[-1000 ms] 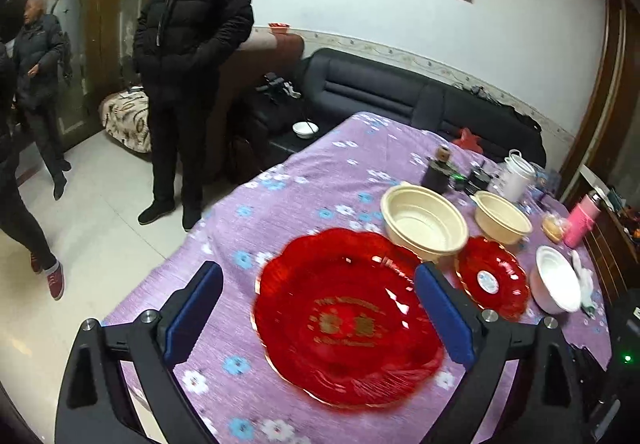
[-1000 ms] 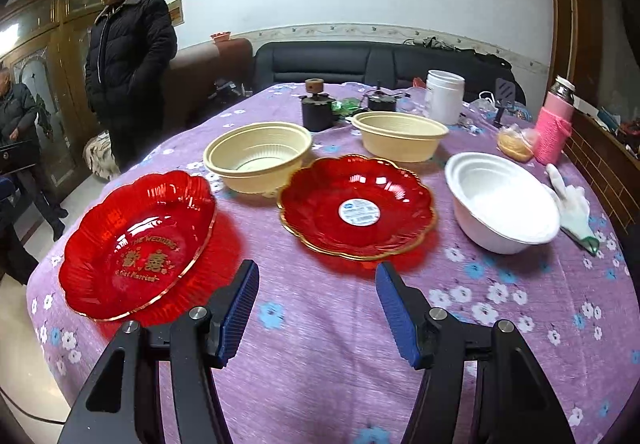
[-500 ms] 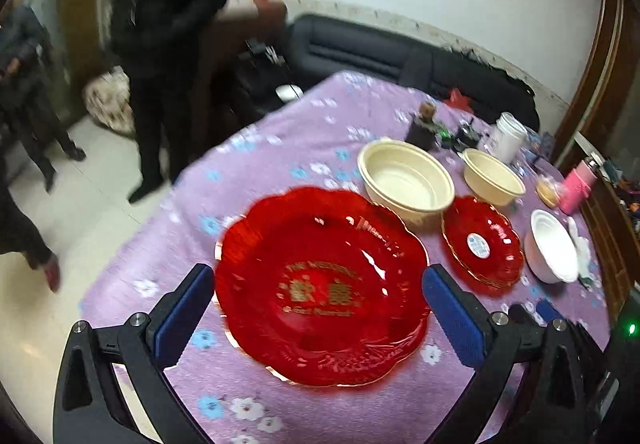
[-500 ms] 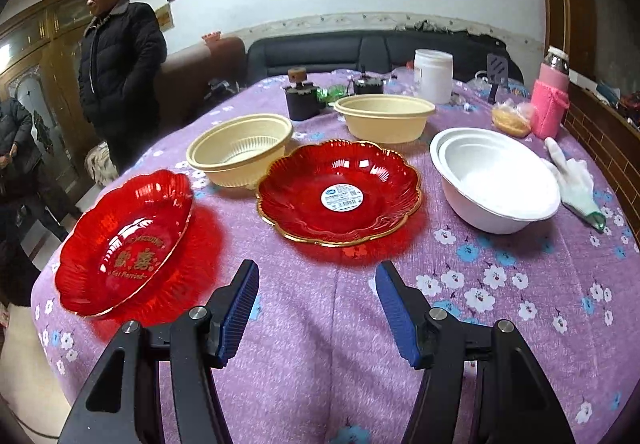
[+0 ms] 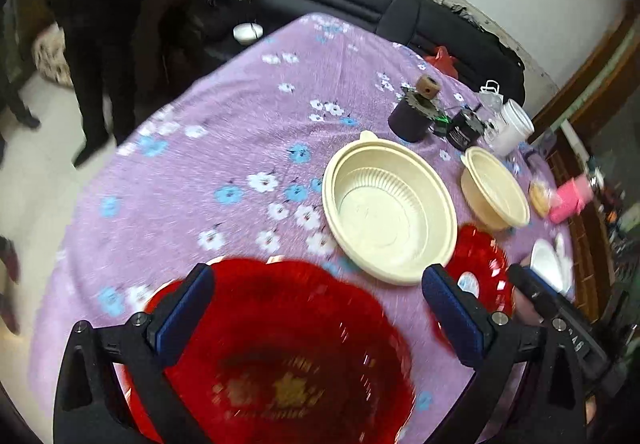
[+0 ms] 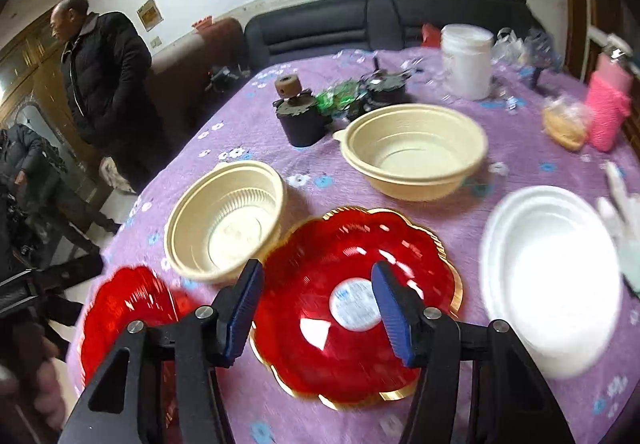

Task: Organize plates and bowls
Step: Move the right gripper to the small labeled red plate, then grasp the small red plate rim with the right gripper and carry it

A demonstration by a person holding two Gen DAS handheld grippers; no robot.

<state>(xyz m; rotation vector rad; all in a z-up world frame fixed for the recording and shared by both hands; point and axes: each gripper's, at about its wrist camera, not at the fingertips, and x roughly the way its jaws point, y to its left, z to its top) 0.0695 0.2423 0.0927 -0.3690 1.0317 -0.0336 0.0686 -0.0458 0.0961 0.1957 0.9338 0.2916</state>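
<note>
A large red plate (image 5: 280, 356) with gold lettering lies at the near edge of the purple flowered tablecloth (image 5: 224, 132). My left gripper (image 5: 320, 308) hovers just over its far rim, open wide, touching nothing. The smaller gold-rimmed red plate (image 6: 320, 348) with a white sticker lies under my right gripper (image 6: 318, 304). The right jaws are closing and stand apart above the plate, pads not pressing on it. Two cream bowls (image 6: 228, 220) (image 6: 416, 152) sit beyond the plates, and a white bowl (image 6: 552, 276) is at the right.
Dark jars (image 6: 300, 120), a white tub (image 6: 466, 60), a pink bottle (image 6: 608, 104) and a bagged snack (image 6: 566, 124) crowd the far side. A white glove (image 6: 624, 212) lies beside the white bowl. A person in a black coat (image 6: 104, 84) stands left of the table; a sofa (image 6: 360, 20) is behind it.
Both grippers moved forward and tilted down. The left now sits low over the large red plate; the right has come over the gold-rimmed plate, its jaws slightly narrower.
</note>
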